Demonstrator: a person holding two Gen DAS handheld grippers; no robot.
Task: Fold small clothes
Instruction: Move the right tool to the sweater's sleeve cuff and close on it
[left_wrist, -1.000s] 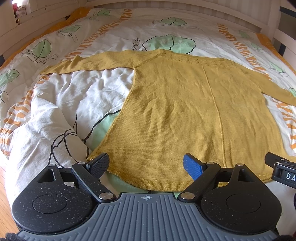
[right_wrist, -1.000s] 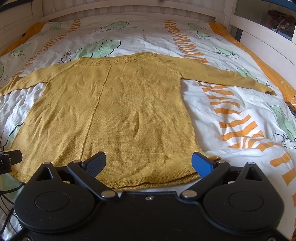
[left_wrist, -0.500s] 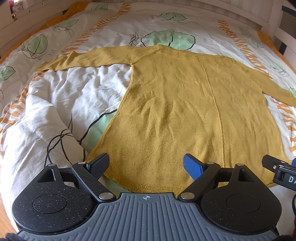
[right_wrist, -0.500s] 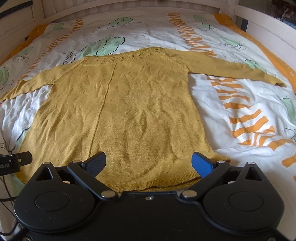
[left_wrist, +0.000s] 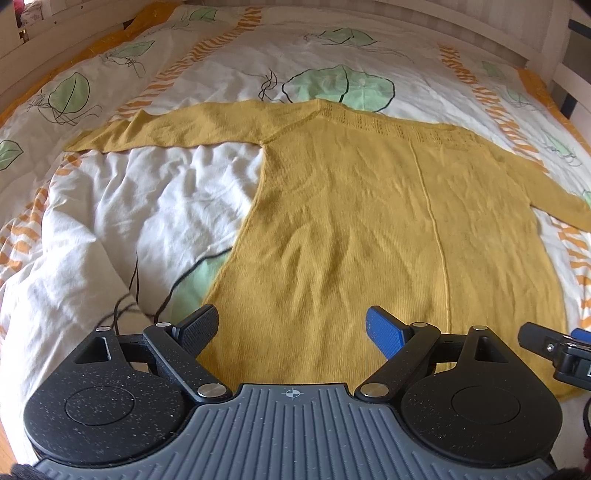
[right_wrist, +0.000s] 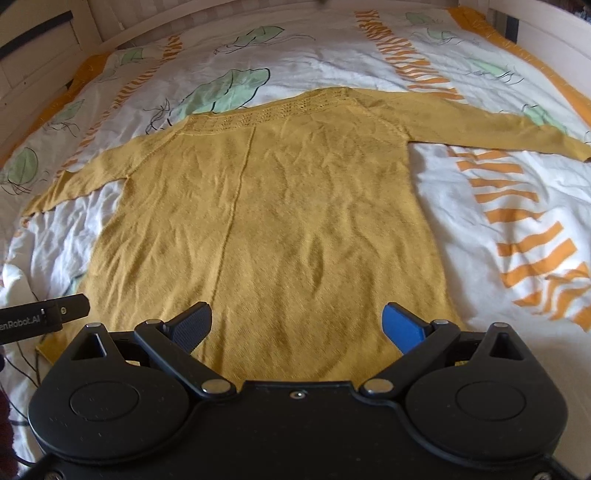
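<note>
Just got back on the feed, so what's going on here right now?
A person holds two handheld grippers over a mustard sweater spread flat on the bed's duvet, sleeves out to each side. The left gripper and right gripper are both open near the bottom hem, gripping nothing. No fold made yet.

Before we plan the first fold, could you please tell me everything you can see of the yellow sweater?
The yellow sweater is a mustard, fine-knit, long-sleeved garment lying flat and unfolded on the patterned duvet, neckline away from the cameras. An openwork band crosses the yoke, and a raised seam runs down the body. Both sleeves are stretched out sideways, and the fabric is lightly wrinkled. Its hem lies nearest the open left gripper and open right gripper; neither grips it.
</note>
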